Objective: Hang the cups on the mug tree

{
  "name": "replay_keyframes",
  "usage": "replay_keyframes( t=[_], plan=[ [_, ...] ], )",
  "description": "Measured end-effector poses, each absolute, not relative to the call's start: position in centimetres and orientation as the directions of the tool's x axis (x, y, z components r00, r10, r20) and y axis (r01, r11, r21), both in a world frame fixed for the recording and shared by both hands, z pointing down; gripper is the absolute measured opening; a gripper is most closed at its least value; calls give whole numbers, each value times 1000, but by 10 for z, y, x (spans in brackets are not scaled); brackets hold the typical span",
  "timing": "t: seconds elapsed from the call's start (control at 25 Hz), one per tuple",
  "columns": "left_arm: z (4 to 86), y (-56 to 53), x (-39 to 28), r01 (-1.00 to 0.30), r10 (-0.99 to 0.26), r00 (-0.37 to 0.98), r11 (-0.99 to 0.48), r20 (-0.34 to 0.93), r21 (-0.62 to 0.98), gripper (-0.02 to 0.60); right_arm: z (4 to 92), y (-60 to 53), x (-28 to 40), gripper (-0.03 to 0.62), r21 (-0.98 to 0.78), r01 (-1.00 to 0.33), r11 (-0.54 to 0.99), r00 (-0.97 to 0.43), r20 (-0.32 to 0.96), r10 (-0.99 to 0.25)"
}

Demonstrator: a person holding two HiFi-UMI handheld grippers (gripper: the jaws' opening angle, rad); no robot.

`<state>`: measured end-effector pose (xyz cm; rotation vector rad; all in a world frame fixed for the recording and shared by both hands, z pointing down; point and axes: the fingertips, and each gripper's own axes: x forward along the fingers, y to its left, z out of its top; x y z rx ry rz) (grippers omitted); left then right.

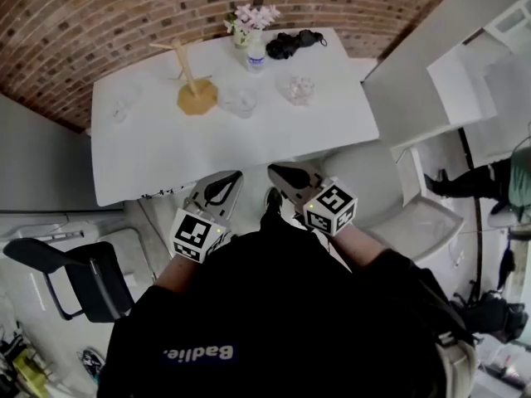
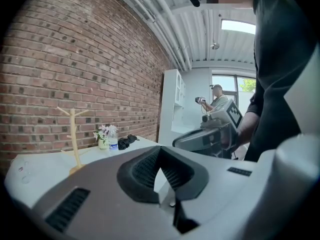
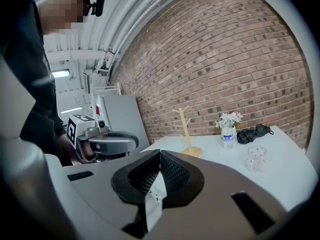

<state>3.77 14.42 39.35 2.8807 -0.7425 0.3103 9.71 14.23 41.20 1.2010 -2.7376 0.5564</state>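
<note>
The person stands at the near edge of a white table (image 1: pixel 166 160), both forearms held out in front of a black shirt, elbows close to the body. The left gripper (image 1: pixel 233 177) and the right gripper (image 1: pixel 275 170) sit side by side just short of the table edge, their noses angled toward each other and tipped slightly down, marker cubes toward the person. In the left gripper view the left gripper's (image 2: pixel 160 149) ribbed black pads meet at the tip with nothing between them; the right gripper view shows the right gripper (image 3: pixel 159 154) pressed together the same way and empty. Each gripper view also catches the other gripper beside it, a hand wrapped round its grip. The wooden mug tree (image 1: pixel 190 79) stands upright toward the far left of the table, its pegs bare. Three clear glass cups rest on the tabletop: one (image 1: pixel 239 100) just right of the tree's round base, one (image 1: pixel 298 89) further right, one (image 1: pixel 121 109) well to the left. Behind them, against the brick wall, are a vase of flowers (image 1: pixel 246 22), a water bottle (image 1: pixel 255 55) and a dark bundle (image 1: pixel 292 43).
</note>
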Motion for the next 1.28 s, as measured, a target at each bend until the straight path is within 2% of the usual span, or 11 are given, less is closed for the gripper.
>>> replay_keyframes(
  t=[0.4,0.72,1.0,1.28],
  plan=[
    [415,53,101,-564,-508,794,-821,335,91,2,419,54,156,31,-327,-676,660,-734,220,-643],
    [455,1,126,-608,-542,710,-794,450,1,3,438,23,185,31,-350,-634,690,-773,238,-589],
    [500,-27,126,-560,-512,640,-821,574,-108,10,451,10,189,31,-368,-622,691,-782,242,-575],
    [558,-45,121,-430,-423,542,-882,726,-193,77,459,12,195,31,-369,-648,666,-760,257,-598]
  ],
)
